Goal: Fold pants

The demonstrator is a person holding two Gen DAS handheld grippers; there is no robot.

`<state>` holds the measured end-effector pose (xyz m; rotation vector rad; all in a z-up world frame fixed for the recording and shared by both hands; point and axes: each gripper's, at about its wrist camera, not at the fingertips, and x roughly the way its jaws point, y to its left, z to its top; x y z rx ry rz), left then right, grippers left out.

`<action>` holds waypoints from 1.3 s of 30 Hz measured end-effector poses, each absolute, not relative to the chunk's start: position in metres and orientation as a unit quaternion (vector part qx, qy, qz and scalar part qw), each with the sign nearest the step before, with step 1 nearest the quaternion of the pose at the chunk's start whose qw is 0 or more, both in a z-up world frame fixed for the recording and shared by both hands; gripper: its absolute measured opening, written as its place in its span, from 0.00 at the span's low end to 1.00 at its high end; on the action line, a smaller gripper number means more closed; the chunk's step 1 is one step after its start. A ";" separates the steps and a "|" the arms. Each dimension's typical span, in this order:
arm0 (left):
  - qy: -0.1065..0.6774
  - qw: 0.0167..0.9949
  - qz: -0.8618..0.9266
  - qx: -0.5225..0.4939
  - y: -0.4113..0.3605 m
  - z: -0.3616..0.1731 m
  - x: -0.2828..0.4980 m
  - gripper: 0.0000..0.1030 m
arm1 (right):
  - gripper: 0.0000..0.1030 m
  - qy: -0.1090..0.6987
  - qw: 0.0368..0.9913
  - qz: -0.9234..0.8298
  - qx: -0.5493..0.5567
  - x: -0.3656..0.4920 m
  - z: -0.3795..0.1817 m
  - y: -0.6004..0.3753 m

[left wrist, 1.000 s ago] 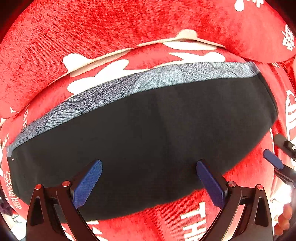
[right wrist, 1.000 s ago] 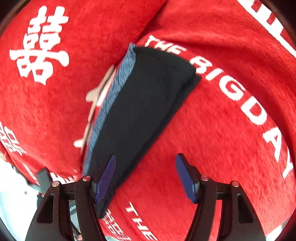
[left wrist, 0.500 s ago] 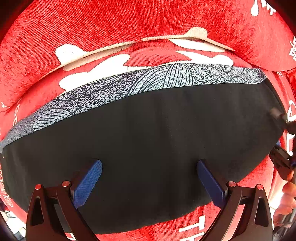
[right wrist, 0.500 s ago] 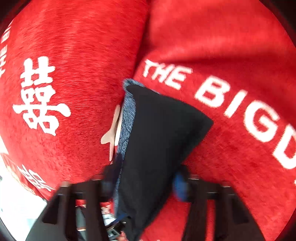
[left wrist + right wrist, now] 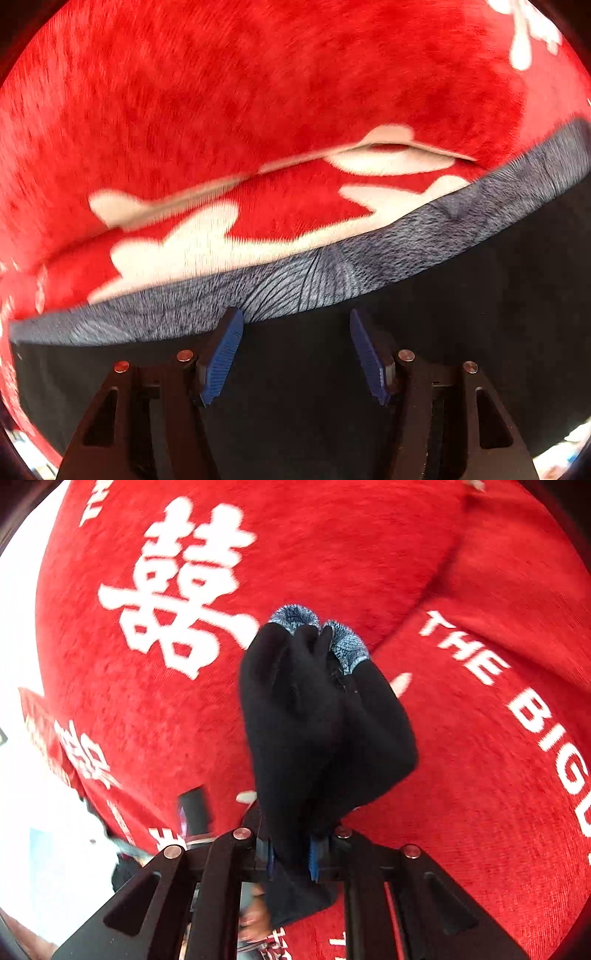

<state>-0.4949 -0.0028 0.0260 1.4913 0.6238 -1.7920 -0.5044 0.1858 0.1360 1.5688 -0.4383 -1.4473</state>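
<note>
The black pants (image 5: 461, 332) with a grey patterned waistband (image 5: 332, 280) fill the lower half of the left wrist view. My left gripper (image 5: 295, 354) is over the black cloth just below the waistband, jaws partly closed with a gap between the blue pads. In the right wrist view my right gripper (image 5: 291, 853) is shut on a bunched end of the pants (image 5: 317, 720), which hangs lifted above the cloth, the waistband (image 5: 347, 646) at its far tip.
A red velvet cloth (image 5: 461, 775) with white characters and "THE BIG DAY" lettering covers the surface. A seam with white shapes (image 5: 388, 158) runs beyond the waistband. The cloth's edge and a bright floor (image 5: 55, 849) show at lower left.
My right gripper closed on the pants' end and lifted it so the cloth bunched. My left gripper moved forward to the waistband and its jaws narrowed.
</note>
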 end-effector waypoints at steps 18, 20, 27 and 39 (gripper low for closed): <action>0.324 0.398 -0.678 0.526 -0.075 0.084 -0.262 0.80 | 0.13 0.145 0.574 -0.602 0.535 -0.315 0.207 0.056; 0.333 0.415 -0.666 0.523 -0.082 0.085 -0.222 0.80 | 0.14 0.189 0.571 -0.599 0.528 -0.282 0.190 0.043; 0.359 0.436 -0.640 0.521 -0.099 0.070 -0.143 0.80 | 0.22 0.380 0.512 -0.605 0.477 -0.171 0.100 0.016; 0.382 0.357 -0.689 0.502 -0.110 0.087 -0.131 0.80 | 0.54 0.510 0.556 -0.558 0.346 -0.066 0.123 0.059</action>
